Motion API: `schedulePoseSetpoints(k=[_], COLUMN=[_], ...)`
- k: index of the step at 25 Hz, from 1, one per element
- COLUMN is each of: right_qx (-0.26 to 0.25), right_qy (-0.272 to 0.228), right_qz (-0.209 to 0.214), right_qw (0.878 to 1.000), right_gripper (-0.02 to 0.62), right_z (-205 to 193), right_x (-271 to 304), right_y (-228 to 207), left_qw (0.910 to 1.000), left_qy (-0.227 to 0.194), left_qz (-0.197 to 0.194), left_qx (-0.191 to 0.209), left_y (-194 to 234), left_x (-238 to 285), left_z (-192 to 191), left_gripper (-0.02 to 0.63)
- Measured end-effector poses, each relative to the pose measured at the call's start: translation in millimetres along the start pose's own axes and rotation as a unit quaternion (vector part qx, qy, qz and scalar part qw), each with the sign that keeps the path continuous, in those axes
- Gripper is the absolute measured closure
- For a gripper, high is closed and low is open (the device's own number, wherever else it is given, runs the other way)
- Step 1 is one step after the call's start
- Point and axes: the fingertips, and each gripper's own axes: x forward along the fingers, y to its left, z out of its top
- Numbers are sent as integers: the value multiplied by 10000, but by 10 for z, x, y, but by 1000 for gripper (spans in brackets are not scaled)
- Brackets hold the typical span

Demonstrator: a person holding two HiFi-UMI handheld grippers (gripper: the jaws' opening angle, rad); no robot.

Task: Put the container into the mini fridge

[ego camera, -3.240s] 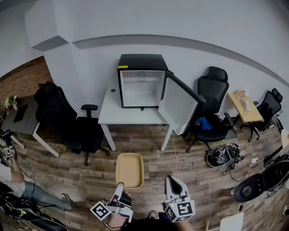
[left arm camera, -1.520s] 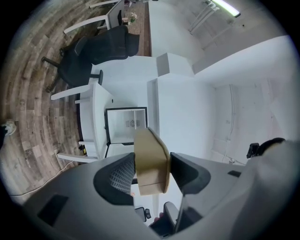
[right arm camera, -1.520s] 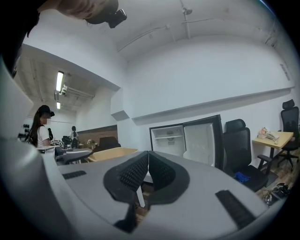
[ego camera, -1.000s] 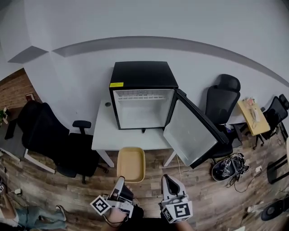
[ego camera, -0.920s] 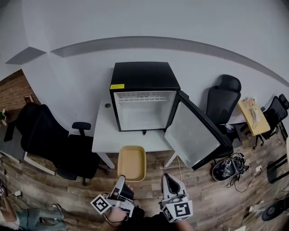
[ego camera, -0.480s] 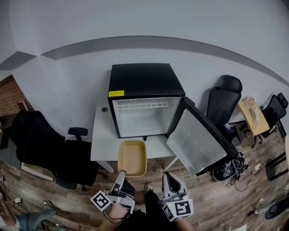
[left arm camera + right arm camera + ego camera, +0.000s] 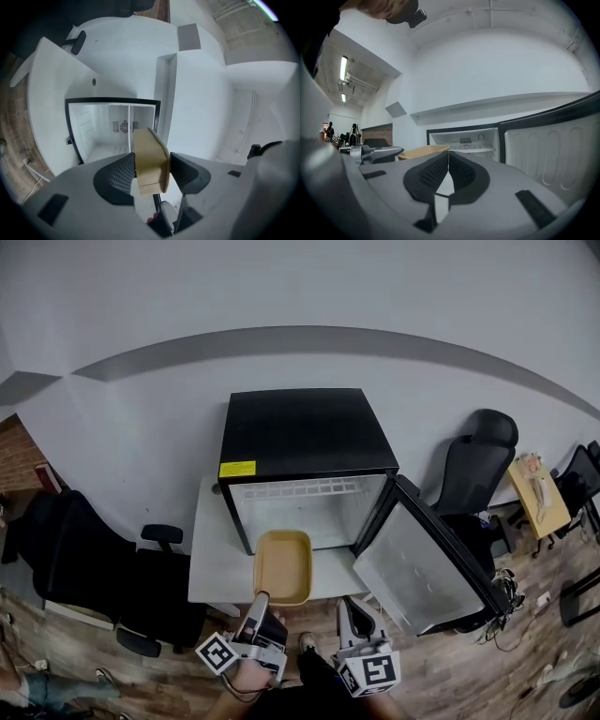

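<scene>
At six o'clock in the head view, the left tongs [image 7: 260,600] are gripping the near rim of the tan container [image 7: 283,564]. The right tongs [image 7: 353,606] beside them are staying out of it, pressed together and empty. The container is hanging over the white worktop [image 7: 214,563], at the open mini fridge's [image 7: 305,442] mouth. The fridge's door [image 7: 422,563] is standing open toward four o'clock. Black chairs [image 7: 84,549] are flanking the worktop on a wood floor [image 7: 525,667], and a pale wall [image 7: 281,296] is rising at twelve.

Our left gripper [image 7: 259,597] holds the tan rectangular plastic container [image 7: 283,566] before the open black boxy mini fridge [image 7: 305,432] on the white table [image 7: 214,563].
</scene>
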Motion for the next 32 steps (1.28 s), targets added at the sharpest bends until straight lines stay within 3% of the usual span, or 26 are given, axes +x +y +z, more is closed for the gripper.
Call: schedulePoseSetpoints(k=[16, 32], right_qx=[-42, 69], right_qy=[74, 272], right_qz=[81, 176], right_qw=[9999, 9995], right_gripper=[579, 578], right_z=[109, -42], right_x=[1143, 1615], right_y=[-714, -1028], left_qw=[10000, 9998], left_qy=[-47, 63], left_qz=[-56, 166], left_qx=[-21, -102], left_y=[305, 655], left_x=[1431, 2132], left_z=[296, 287], left_gripper=[368, 365])
